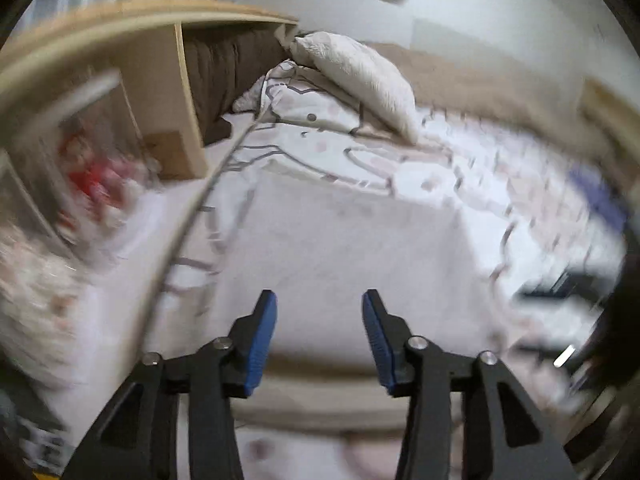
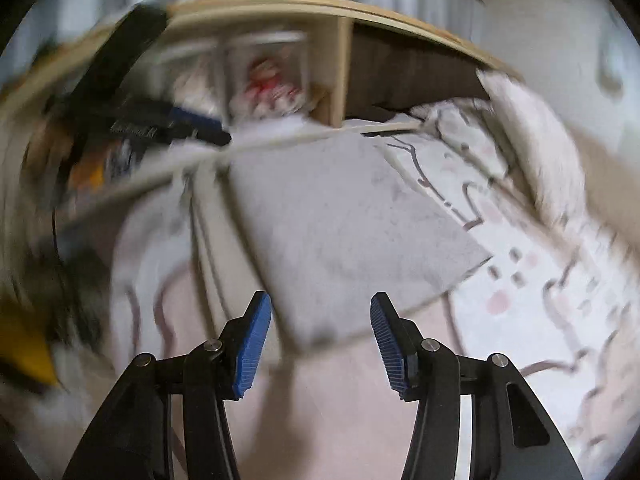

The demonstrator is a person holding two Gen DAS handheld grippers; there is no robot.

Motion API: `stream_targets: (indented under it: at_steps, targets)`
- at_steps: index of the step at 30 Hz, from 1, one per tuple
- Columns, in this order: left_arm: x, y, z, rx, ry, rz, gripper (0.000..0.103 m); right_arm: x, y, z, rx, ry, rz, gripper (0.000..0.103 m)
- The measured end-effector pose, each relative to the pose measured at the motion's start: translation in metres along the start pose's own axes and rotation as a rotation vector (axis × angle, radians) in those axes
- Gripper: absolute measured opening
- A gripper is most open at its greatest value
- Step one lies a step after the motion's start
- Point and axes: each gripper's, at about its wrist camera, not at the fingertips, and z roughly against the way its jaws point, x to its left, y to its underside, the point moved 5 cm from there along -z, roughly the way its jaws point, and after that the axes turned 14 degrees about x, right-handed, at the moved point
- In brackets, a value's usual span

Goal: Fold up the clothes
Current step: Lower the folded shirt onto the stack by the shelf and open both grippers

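Soft, even indoor light, no hard shadows. Heavy motion blur both views, worst toward edges; shelf (image 1: 120,92) smeared, bed (image 2: 560,300) pattern streaked. Claws sharp: left claw (image 1: 319,300), right claw (image 2: 320,302). Fisheye bends shelf lines; black vignette corners. Small glare low right, left view.

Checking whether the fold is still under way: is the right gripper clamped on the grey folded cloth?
No, the right gripper is open, its blue pads apart above the grey folded cloth, with nothing held between them.
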Motion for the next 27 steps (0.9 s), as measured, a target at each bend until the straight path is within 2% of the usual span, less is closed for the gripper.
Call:
stream_targets:
  at_steps: [1,3,5,8,10,12,13,16,18,19,20,21,23,24,27]
  targets:
    - [0.001,-0.005,-0.013,0.025,0.030,0.056,0.049,-0.002,-0.007,-0.008,0.011,-0.042,-0.034,0.052]
    - [0.014,-0.012,-0.039,0.081,0.044,0.152,0.049,-0.007,-0.022,-0.023,0.033,-0.127,-0.101,0.052]
    - [0.032,-0.009,-0.065,0.140,0.062,0.255,0.049,-0.012,-0.013,-0.030,0.063,-0.138,-0.123,0.052]
    - [0.045,-0.002,-0.072,0.137,0.125,0.325,0.040,-0.021,0.004,-0.040,0.111,-0.147,-0.152,0.052]
    - [0.050,0.000,-0.066,0.115,0.136,0.352,0.039,-0.026,0.014,-0.046,0.142,-0.154,-0.171,0.052]
    - [0.053,0.002,-0.052,0.080,0.094,0.392,0.040,-0.033,0.027,-0.043,0.157,-0.142,-0.188,0.052]
    - [0.052,0.003,-0.042,0.058,0.042,0.404,0.042,-0.036,0.033,-0.036,0.146,-0.142,-0.210,0.052]
    - [0.033,0.010,-0.010,-0.020,-0.097,0.391,0.063,-0.044,0.043,-0.013,0.104,-0.126,-0.266,0.052]
    - [0.015,0.020,0.009,-0.079,-0.166,0.400,0.088,-0.046,0.048,0.005,0.076,-0.094,-0.300,0.052]
    - [0.006,0.025,0.019,-0.109,-0.198,0.406,0.093,-0.047,0.050,0.013,0.062,-0.077,-0.317,0.052]
    - [-0.005,0.029,0.026,-0.128,-0.218,0.408,0.101,-0.049,0.052,0.020,0.065,-0.006,-0.327,0.052]
    - [-0.016,0.033,0.032,-0.142,-0.231,0.407,0.103,-0.050,0.054,0.026,0.071,0.072,-0.335,0.054]
    - [-0.044,0.040,0.041,-0.138,-0.254,0.385,0.103,-0.052,0.058,0.042,0.055,0.187,-0.325,0.085]
    - [-0.056,0.043,0.044,-0.136,-0.262,0.373,0.103,-0.053,0.059,0.050,0.046,0.244,-0.319,0.087]
    - [-0.093,0.052,0.052,-0.151,-0.280,0.345,0.103,-0.055,0.066,0.084,-0.030,0.226,-0.333,0.088]
